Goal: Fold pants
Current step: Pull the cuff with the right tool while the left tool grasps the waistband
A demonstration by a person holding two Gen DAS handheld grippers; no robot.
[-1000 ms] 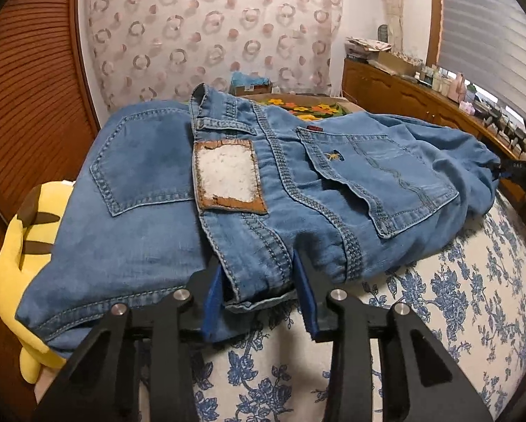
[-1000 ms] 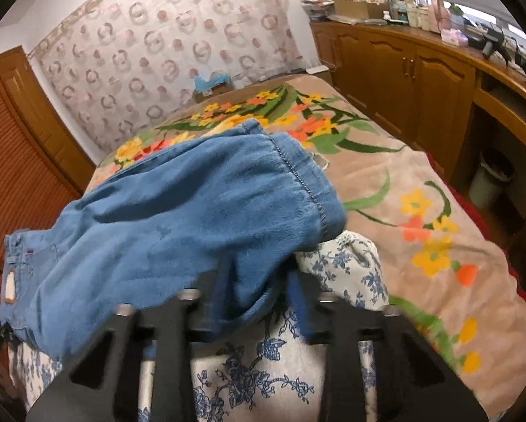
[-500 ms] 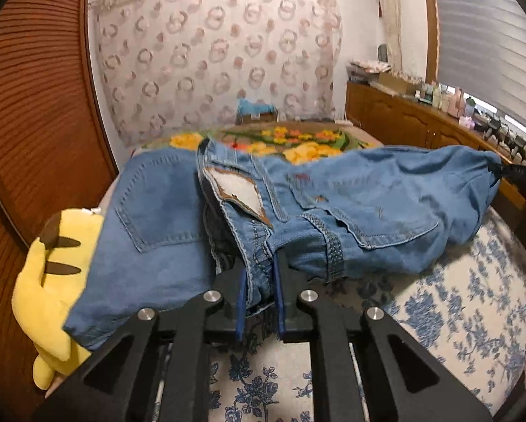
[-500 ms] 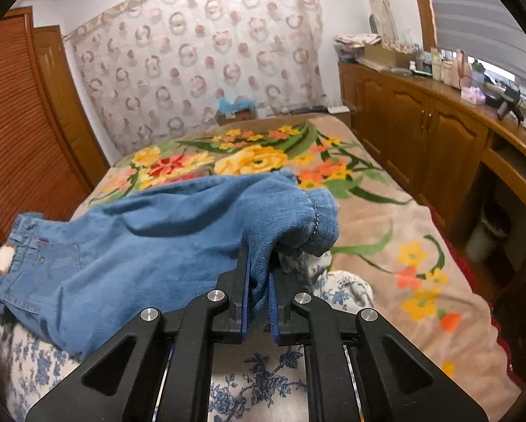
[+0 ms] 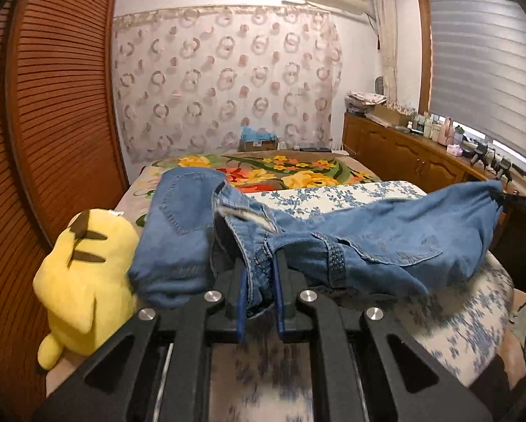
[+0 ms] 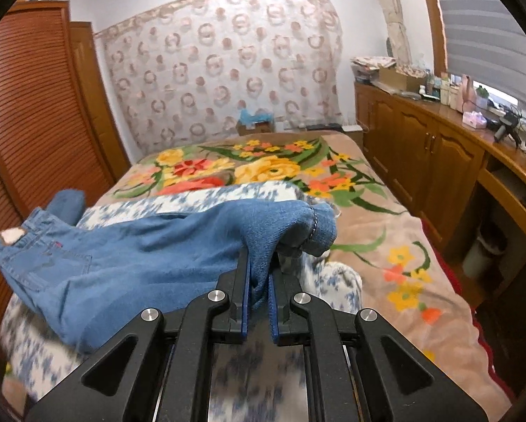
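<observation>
Jeans point(image 5: 385, 242) hung lifted above the blue-flowered quilt point(image 5: 333, 193), stretched between both grippers. Left gripper point(image 5: 259, 281) was clamped on the waistband, right gripper point(image 6: 259, 281) clamped near the hem. Risk: the thin pinch of denim could slip out under tension, or loose left-side cloth could snag the yellow plush toy point(image 5: 87, 267).
</observation>
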